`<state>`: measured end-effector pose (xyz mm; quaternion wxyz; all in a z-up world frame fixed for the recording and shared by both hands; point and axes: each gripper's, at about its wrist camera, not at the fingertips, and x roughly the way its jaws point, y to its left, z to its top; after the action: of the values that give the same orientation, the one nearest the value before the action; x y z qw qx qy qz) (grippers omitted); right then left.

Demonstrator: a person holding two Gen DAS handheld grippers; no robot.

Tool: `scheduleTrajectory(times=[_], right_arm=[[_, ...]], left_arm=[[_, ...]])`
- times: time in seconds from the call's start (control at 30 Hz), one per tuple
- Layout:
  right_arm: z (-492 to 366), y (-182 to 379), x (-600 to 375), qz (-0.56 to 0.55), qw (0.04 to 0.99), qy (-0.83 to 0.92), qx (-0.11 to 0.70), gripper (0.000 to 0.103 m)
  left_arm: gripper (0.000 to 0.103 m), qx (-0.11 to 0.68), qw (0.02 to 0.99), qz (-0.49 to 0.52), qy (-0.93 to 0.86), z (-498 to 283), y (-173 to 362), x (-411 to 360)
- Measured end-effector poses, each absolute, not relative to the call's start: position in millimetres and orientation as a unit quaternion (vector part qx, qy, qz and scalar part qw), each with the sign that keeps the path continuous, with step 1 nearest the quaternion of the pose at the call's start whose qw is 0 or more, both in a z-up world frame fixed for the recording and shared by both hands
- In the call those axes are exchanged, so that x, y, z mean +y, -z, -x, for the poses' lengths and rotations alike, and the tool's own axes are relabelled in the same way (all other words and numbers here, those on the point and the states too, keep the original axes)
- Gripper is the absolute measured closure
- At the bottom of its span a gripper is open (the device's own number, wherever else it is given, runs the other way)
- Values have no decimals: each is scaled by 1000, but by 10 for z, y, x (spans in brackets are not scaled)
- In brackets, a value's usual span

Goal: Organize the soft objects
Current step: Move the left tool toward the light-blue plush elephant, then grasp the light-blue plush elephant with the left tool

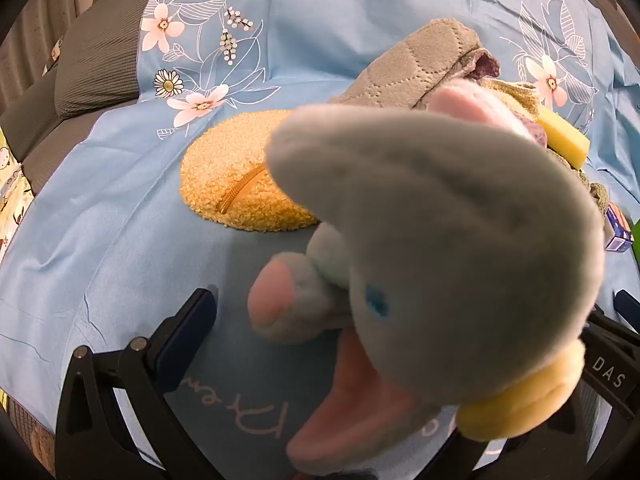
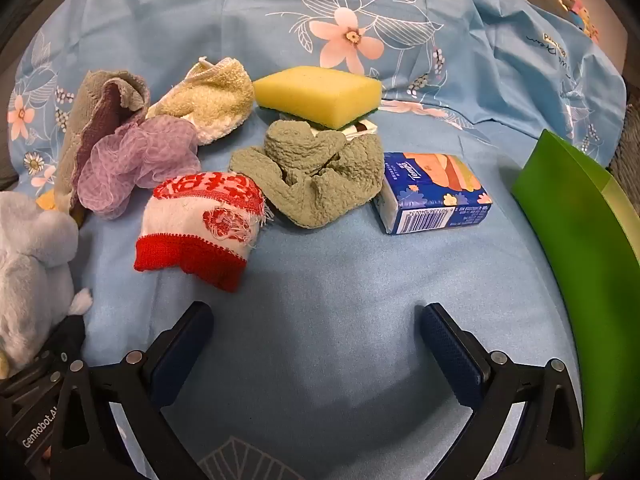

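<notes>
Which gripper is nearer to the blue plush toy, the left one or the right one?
Left. The blue plush toy sits between the wide-open fingers of the left gripper. The right gripper, open and empty, is over bare cloth, with the toy off to its left.

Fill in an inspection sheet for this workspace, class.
Surface: wrinkled blue floral sheet.
Job's things: plush toy, yellow sponge, green cloth, red-and-white cloth, purple mesh puff, cream towel, grey quilted cloth, yellow fleece pouch.
Clutter: tissue pack; green plastic panel at the right.
Tools: left tool open, plush toy against it; right tool open, empty.
Cables: nothing seen.
Surroundings: grey cushion.
</notes>
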<state>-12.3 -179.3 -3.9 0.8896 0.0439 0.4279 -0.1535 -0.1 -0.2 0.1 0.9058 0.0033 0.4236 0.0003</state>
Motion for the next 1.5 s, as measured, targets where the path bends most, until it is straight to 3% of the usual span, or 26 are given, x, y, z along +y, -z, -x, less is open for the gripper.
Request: scheduleTrajectory(times=[0.6, 0.8, 1.1, 1.5], right_arm=[[160, -41, -1805, -57, 891, 136, 429, 0], [390, -346, -1640, -33, 919, 100, 379, 0], [598, -693, -1563, -88, 936, 34, 339, 0], [73, -803, -1349, -213, 873, -131, 418, 0]], left_arm=[[2, 430, 903, 3, -3, 125, -46, 16], [1, 413, 909, 52, 16, 301, -320, 184], [1, 366, 923, 100, 56, 440, -626, 408], [2, 374, 911, 148, 93, 362, -659, 536]])
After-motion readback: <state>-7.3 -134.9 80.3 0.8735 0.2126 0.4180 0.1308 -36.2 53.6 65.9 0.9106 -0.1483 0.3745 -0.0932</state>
